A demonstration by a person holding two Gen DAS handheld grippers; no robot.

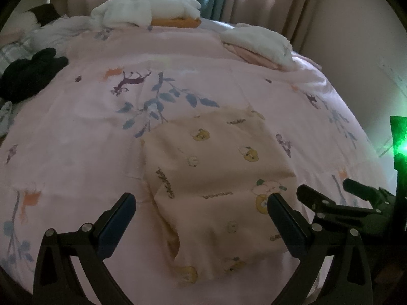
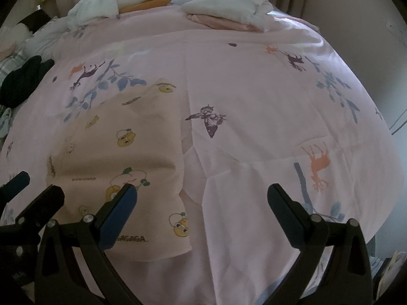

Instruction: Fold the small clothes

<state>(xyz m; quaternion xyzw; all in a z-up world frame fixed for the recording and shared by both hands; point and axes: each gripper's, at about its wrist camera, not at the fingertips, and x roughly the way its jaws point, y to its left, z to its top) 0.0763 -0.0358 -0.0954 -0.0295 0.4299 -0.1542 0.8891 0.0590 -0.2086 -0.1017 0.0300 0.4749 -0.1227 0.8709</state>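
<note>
The bed (image 1: 76,127) fills both of my views, covered by a pink sheet printed with deer, leafy branches and a butterfly (image 2: 207,120). Nothing here is a container; the bed carries everything. Along its far edge lie two folded stacks: a white and orange pile (image 1: 152,10) toward the far left corner, and a white and pink pile (image 1: 257,43) toward the far right corner. A black garment (image 1: 30,72) sits at the left edge, partly cut off by the fisheye rim, so I cannot tell what kind it is. Beyond it, something checked and pale is too blurred to name.

The small peach garment (image 1: 216,178) with yellow bear prints lies spread flat near the bed's near edge, slightly rumpled along its lower hem (its lettering is only partly legible). Its shape as clothing is hard to make out.

My left hand-held gripper (image 1: 201,203) hangs low over the garment, jaws spread wide and released, one finger on each side of the cloth's near part. My right hand-held gripper (image 2: 202,193) is just beside it, also wide open and holding nothing, straddling the garment's right edge and the bare sheet.
</note>
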